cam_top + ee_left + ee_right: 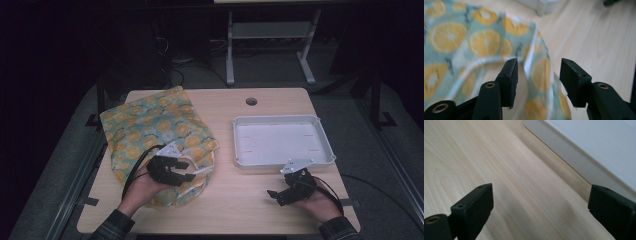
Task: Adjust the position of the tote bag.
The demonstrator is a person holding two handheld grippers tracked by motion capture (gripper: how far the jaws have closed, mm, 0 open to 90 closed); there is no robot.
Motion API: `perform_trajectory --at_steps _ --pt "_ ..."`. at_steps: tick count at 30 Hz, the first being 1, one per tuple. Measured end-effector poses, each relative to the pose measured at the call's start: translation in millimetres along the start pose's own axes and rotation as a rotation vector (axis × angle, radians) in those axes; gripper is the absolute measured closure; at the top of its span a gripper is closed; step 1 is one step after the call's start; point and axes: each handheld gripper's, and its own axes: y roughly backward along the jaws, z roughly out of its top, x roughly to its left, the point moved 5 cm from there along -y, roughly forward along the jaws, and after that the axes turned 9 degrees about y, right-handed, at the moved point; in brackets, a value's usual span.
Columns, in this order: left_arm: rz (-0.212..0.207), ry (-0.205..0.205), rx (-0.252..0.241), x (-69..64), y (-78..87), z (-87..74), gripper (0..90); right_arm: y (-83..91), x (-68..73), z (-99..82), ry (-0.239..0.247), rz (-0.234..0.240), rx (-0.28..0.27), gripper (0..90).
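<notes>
A teal cloth bag printed with orange slices lies on the left half of the wooden table. My left gripper hovers at the bag's near right corner, by its white-edged mouth. In the left gripper view the jaws stand apart. A raised, white-trimmed fold of the bag runs up between them, and neither pad presses it. My right gripper rests near the table's front right. Its jaws are wide open over bare wood, with nothing between them.
A white shallow tray sits on the right half of the table, just beyond my right gripper; its wall runs close by in the right gripper view. A round hole marks the table's far edge. Bare wood separates the two hands.
</notes>
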Motion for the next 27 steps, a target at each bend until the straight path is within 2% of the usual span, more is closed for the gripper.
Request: perform_trajectory --at_steps 2,3,4,6,8,11,17,22,27 --pt "0.006 0.004 -0.011 2.6 -6.1 9.8 47.0 0.1 -0.1 -0.1 0.001 0.001 0.000 5.5" --pt "0.006 0.004 -0.011 2.6 -6.1 9.8 46.8 0.2 -0.2 -0.1 0.001 0.000 -0.001 5.5" --pt "0.013 0.004 -0.020 6.2 -12.1 19.1 46.6 0.2 -0.2 -0.1 0.001 0.001 -0.001 5.5" --pt "0.027 0.007 -0.022 10.4 -19.4 27.1 45.6 0.2 -0.1 -0.1 0.002 0.002 -0.001 5.5" --pt "0.031 0.020 -0.023 13.5 -28.1 33.4 43.4 0.1 0.0 -0.1 0.002 0.003 -0.001 5.5" --pt "0.056 0.008 -0.017 20.1 -41.0 41.8 41.6 0.2 0.3 -0.1 0.002 0.003 0.001 5.5" --pt "0.063 0.010 -0.016 28.8 -64.8 58.2 39.9 -0.2 0.2 -0.2 0.003 0.005 0.000 5.5" --pt "0.083 0.024 -0.013 35.8 -84.6 67.5 40.4 -0.4 0.3 -0.1 0.004 0.007 0.000 5.6" --pt "0.098 0.015 -0.008 43.6 -101.1 70.3 43.2 -0.4 0.2 -0.1 0.003 0.009 -0.001 5.7"
